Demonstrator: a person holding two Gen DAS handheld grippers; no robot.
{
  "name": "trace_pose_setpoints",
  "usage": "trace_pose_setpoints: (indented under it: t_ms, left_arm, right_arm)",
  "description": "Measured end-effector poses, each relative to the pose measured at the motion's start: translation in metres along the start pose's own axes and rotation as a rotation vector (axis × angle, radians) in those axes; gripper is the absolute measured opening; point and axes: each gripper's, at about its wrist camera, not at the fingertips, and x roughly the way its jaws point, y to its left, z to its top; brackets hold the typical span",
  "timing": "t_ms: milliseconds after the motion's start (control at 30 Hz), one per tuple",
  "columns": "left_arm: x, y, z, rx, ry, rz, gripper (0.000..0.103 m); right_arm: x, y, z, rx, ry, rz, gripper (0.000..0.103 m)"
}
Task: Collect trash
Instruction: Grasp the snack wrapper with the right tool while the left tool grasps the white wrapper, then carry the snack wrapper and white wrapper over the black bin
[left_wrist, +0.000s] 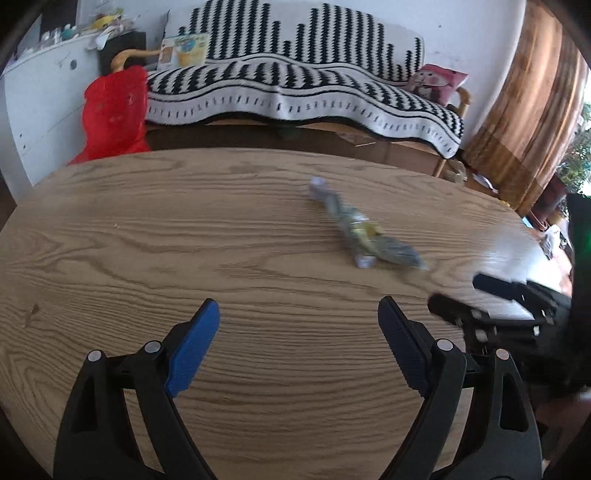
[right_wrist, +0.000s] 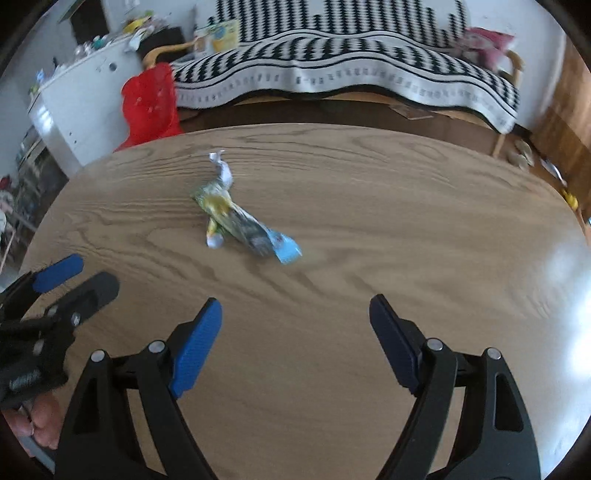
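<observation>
A crumpled snack wrapper (left_wrist: 364, 230) lies on the oval wooden table (left_wrist: 147, 240), green and yellow with white twisted ends. The right wrist view shows the same wrapper (right_wrist: 240, 218) with a light blue end. My left gripper (left_wrist: 299, 317) hovers open over bare wood, short of the wrapper and a little left of it. My right gripper (right_wrist: 295, 314) is open too, with nothing between its fingers, and the wrapper lies ahead and to its left. Each gripper appears at the edge of the other's view: the right gripper (left_wrist: 480, 295) and the left gripper (right_wrist: 81, 277).
A red plastic bag (left_wrist: 114, 110) hangs beyond the table's far left edge, beside a white cabinet (left_wrist: 44, 92). A sofa with a black-and-white throw (left_wrist: 295, 81) stands behind the table. A brown curtain (left_wrist: 528, 110) hangs at the right. A hand (right_wrist: 40, 421) shows at lower left.
</observation>
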Motion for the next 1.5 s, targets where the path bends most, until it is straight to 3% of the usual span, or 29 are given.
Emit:
trace_pose_setpoints:
  t_ms: [167, 267, 367, 400, 500, 667, 867, 1033, 1067, 1100, 1133, 1167, 1200, 1233, 1300, 1400, 1500]
  left_arm:
    - [0.018, 0.016, 0.007, -0.003, 0.009, 0.02, 0.085]
    - [0.024, 0.021, 0.008, -0.019, 0.016, 0.01, 0.085]
    - [0.029, 0.016, 0.009, -0.014, 0.016, 0.002, 0.085]
    - [0.03, 0.013, 0.009, -0.009, 0.012, 0.001, 0.085]
    - [0.035, 0.005, 0.011, 0.004, 0.004, 0.001, 0.085]
    - [0.052, -0.019, 0.018, 0.033, -0.012, -0.005, 0.085]
    - [0.079, -0.048, 0.039, 0.014, 0.01, -0.007, 0.086]
    - [0.095, -0.06, 0.043, 0.038, 0.028, 0.058, 0.085]
    - [0.095, -0.061, 0.042, 0.037, 0.026, 0.065, 0.082]
    - [0.094, -0.062, 0.042, 0.038, 0.022, 0.072, 0.072]
    - [0.092, -0.065, 0.04, 0.051, 0.018, 0.081, 0.055]
    - [0.089, -0.068, 0.038, 0.072, 0.017, 0.099, 0.044]
    - [0.087, -0.071, 0.036, 0.09, 0.02, 0.104, 0.02]
    - [0.084, -0.073, 0.034, 0.091, 0.029, 0.089, 0.015]
    - [0.077, -0.077, 0.029, 0.083, 0.041, 0.057, 0.011]
    - [0.057, -0.099, 0.019, 0.14, 0.025, 0.043, 0.011]
    - [0.03, -0.128, 0.01, 0.183, 0.007, -0.02, 0.011]
  right_arm:
    - [0.035, 0.01, 0.033, -0.05, 0.004, -0.008, 0.077]
    - [0.047, 0.012, 0.043, -0.09, 0.01, -0.002, 0.066]
    - [0.05, 0.011, 0.042, -0.118, 0.001, 0.002, 0.043]
    - [0.049, 0.011, 0.043, -0.121, 0.0, 0.013, 0.029]
    - [0.041, 0.003, 0.039, -0.098, -0.01, 0.044, 0.016]
    - [0.004, -0.022, 0.014, -0.021, -0.042, 0.042, 0.016]
    - [-0.048, -0.062, -0.039, 0.1, -0.052, 0.051, 0.016]
    - [-0.076, -0.09, -0.09, 0.176, -0.031, 0.024, 0.016]
    - [-0.083, -0.098, -0.102, 0.19, -0.028, 0.006, 0.016]
    - [-0.088, -0.102, -0.11, 0.202, -0.028, -0.003, 0.016]
    - [-0.096, -0.11, -0.121, 0.222, -0.028, -0.011, 0.016]
    - [-0.101, -0.114, -0.128, 0.234, -0.029, -0.017, 0.016]
    - [-0.109, -0.119, -0.135, 0.248, -0.034, -0.029, 0.016]
    - [-0.116, -0.123, -0.142, 0.263, -0.041, -0.038, 0.016]
    - [-0.136, -0.134, -0.159, 0.302, -0.062, -0.058, 0.016]
    - [-0.164, -0.145, -0.184, 0.349, -0.096, -0.084, 0.016]
    - [-0.19, -0.162, -0.212, 0.413, -0.12, -0.109, 0.016]
